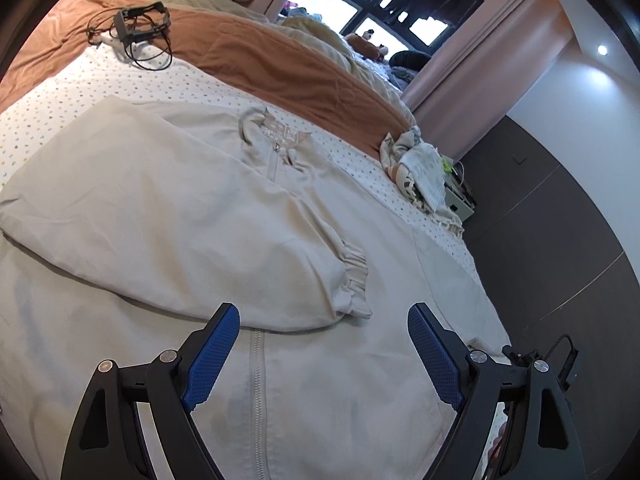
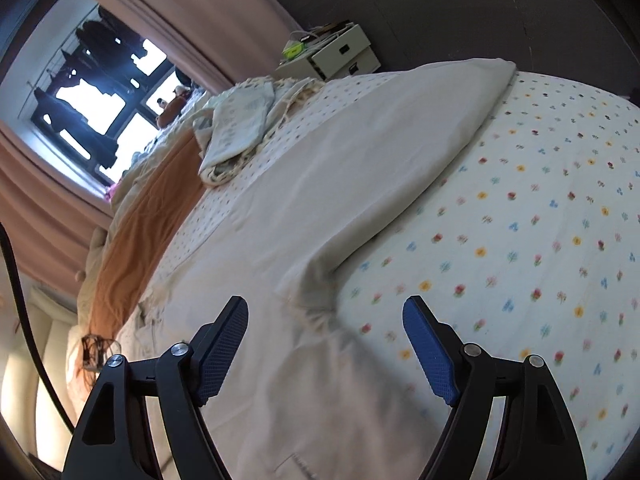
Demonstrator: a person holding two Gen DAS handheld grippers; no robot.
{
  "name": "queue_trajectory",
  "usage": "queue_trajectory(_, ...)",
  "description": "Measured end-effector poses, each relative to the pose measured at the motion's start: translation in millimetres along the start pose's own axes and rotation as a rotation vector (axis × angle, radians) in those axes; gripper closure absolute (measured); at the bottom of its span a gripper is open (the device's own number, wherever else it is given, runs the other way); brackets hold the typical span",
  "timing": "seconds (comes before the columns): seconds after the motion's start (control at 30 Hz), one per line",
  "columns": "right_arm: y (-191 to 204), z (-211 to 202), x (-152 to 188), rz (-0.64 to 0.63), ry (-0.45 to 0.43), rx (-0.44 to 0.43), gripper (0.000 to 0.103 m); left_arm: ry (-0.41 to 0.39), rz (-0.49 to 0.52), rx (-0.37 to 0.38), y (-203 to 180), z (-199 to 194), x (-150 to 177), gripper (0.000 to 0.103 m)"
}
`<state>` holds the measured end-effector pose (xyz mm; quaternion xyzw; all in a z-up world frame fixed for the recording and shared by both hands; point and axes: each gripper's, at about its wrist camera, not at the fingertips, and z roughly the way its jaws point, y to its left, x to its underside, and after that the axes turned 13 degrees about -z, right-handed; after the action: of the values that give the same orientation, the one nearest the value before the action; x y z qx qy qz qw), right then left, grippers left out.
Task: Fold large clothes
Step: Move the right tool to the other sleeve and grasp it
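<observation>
A large pale beige zip jacket [image 1: 168,208] lies spread on the bed, one sleeve folded across its front with the gathered cuff [image 1: 352,280] near the zipper [image 1: 256,392]. My left gripper [image 1: 324,316] is open and empty, just above the jacket near that cuff. In the right wrist view the jacket's other sleeve [image 2: 380,152] stretches out over the flowered sheet [image 2: 540,240]. My right gripper [image 2: 326,308] is open and empty, hovering over this sleeve's cuff [image 2: 316,300].
A brown blanket [image 1: 280,64] lies along the far side of the bed. A black device with cables [image 1: 140,28] sits near it. A bundle of patterned cloth [image 1: 420,168] lies at the bed's edge. A white bedside drawer unit [image 2: 344,52] stands beyond. Dark floor [image 1: 560,240] lies to the right.
</observation>
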<state>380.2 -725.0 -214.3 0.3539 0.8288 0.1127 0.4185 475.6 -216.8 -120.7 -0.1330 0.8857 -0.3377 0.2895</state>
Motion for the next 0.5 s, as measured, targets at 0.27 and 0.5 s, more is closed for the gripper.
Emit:
queue_trajectory(0.27,-58.6,16.6,-14.5,0.121,-0.068,-0.013,0.048,0.033,-0.032,-0.059,10.0,11.2,0.5,0.016)
queue_trajectory(0.5,-83.4,47.0,-20.7,0.228,-0.045,-0.048,0.065,0.033,-0.034,-0.078,9.7,16.9,2.8,0.016)
